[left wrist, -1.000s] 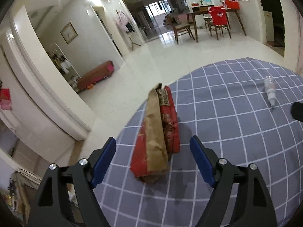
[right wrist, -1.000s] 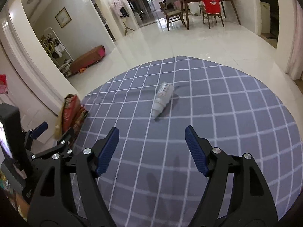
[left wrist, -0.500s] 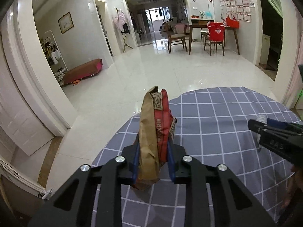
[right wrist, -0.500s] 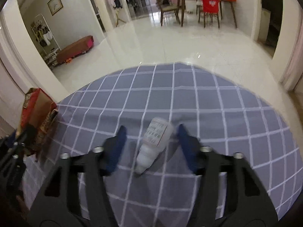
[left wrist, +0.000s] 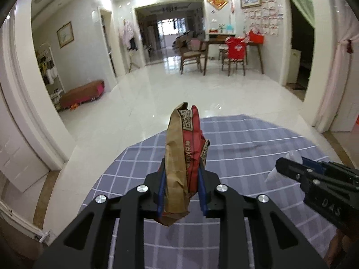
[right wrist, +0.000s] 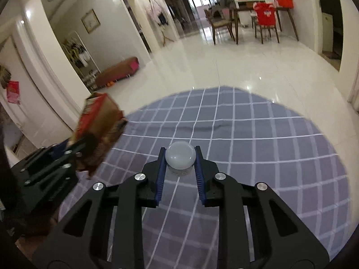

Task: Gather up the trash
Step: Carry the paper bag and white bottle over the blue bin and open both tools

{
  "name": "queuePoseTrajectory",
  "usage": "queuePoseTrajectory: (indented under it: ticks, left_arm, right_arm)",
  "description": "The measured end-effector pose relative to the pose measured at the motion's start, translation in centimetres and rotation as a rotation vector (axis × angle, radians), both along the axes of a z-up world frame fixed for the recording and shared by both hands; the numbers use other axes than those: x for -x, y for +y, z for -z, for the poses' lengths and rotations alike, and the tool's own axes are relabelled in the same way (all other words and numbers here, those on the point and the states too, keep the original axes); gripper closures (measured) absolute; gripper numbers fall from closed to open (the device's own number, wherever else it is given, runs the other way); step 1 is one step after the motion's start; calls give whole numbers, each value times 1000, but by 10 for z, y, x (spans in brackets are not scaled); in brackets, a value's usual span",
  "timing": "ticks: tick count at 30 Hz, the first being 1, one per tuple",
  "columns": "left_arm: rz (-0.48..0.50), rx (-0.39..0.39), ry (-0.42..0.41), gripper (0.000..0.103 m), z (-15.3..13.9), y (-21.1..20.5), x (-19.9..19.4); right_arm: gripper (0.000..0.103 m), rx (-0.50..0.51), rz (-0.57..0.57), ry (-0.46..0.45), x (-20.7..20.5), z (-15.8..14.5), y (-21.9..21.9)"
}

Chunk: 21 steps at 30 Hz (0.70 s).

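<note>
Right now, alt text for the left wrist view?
The left gripper is shut on a crumpled red-and-brown paper bag, held upright above a round blue checked tablecloth. The right gripper enters from the right, holding a white bottle.

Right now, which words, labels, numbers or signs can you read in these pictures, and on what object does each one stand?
"DAS": on the side of the right gripper, seen from the left wrist.
QR code and printed characters on the paper bag in the left gripper: too blurred to read.
Papers on the far wall: too small.
Plastic bottle: no label visible.
</note>
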<state>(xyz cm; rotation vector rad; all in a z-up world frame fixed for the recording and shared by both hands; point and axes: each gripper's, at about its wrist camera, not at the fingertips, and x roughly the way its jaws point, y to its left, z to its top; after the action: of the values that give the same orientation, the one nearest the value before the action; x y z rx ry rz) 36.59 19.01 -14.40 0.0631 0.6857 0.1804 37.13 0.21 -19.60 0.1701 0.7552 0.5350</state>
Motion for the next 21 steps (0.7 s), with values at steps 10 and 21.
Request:
queuePoseTrajectory:
  ticks: [10,21]
  left_arm:
    - [169,43,-70,80,-30,-96,66]
    - [471,81,-63,79,-22,-271,122]
  right_arm:
    - [79,-79,81,-100,95,-38,-107]
    - [79,-91,348,-160,193,-27,-280]
